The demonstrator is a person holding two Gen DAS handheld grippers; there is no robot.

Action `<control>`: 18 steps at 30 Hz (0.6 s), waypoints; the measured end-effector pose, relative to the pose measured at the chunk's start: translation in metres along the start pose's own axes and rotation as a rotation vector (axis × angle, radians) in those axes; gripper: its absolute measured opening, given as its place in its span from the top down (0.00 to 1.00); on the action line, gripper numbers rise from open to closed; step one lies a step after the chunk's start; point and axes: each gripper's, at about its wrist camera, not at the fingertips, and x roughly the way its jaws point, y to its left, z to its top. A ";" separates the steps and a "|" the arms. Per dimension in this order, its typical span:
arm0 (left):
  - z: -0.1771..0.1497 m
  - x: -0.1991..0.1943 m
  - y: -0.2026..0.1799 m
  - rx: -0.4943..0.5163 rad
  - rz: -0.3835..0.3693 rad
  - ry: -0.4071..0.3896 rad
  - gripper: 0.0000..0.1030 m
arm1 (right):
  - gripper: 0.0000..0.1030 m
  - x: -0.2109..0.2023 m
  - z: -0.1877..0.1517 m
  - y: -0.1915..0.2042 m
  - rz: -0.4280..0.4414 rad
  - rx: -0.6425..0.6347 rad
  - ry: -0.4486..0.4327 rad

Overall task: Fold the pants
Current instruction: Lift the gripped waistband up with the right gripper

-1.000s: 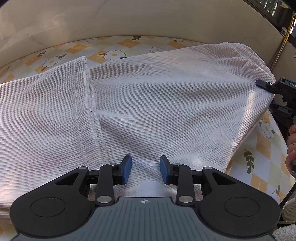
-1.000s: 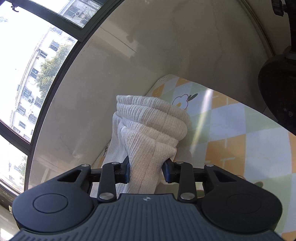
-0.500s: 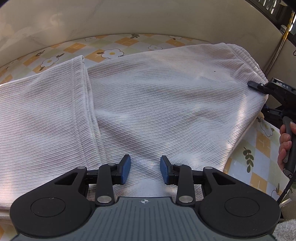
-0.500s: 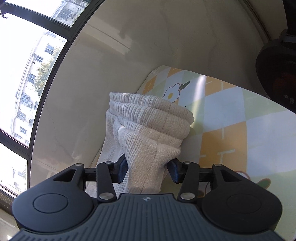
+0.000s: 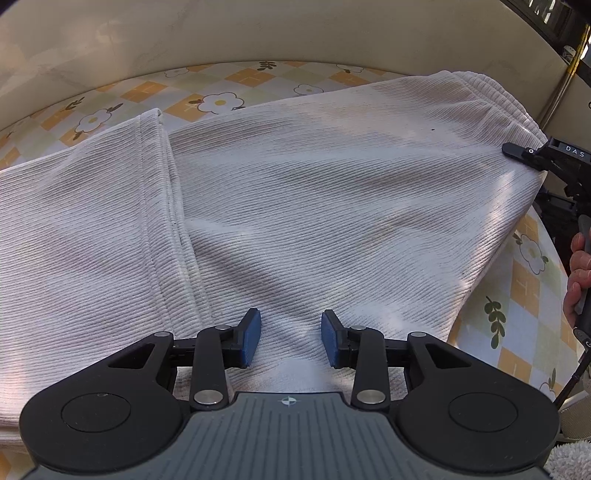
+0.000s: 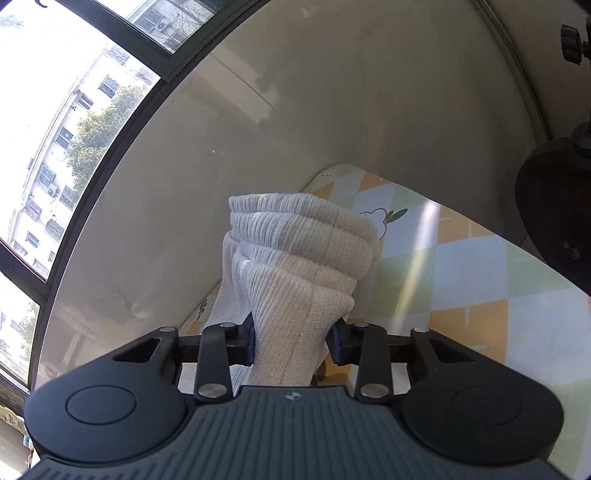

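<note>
White ribbed pants [image 5: 314, 206] lie spread on the flowered table [image 5: 221, 99], with a hemmed leg end [image 5: 155, 184] folded over at the left and the elastic waistband at the far right. My left gripper [image 5: 290, 338] is open just above the cloth's near edge, holding nothing. My right gripper [image 6: 293, 341] is shut on the bunched waistband [image 6: 303, 258] and holds it lifted above the table. Its fingertip [image 5: 517, 150] also shows at the waistband corner in the left wrist view.
A beige wall [image 5: 258, 33] runs behind the table. The table's right edge [image 5: 532, 295] lies beside the person's hand [image 5: 578, 266]. A window [image 6: 55, 147] and a dark stand [image 6: 554, 221] show in the right wrist view.
The right gripper has kept its hold on the waistband while shifting slightly; the waistband corner rose, then dropped back a little. The left gripper has stayed open in place.
</note>
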 end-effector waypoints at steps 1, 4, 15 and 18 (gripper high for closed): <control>0.003 0.002 -0.002 0.009 0.000 0.014 0.63 | 0.65 -0.004 0.003 0.006 0.004 -0.032 -0.009; 0.014 0.006 -0.009 0.035 0.010 0.055 0.62 | 0.65 -0.012 0.009 0.020 0.012 -0.086 -0.020; 0.021 0.013 -0.006 0.042 0.000 0.078 0.60 | 0.65 -0.033 0.011 0.075 0.036 -0.221 -0.056; 0.021 0.013 0.003 0.020 -0.038 0.073 0.60 | 0.65 -0.038 0.010 0.099 0.045 -0.279 -0.075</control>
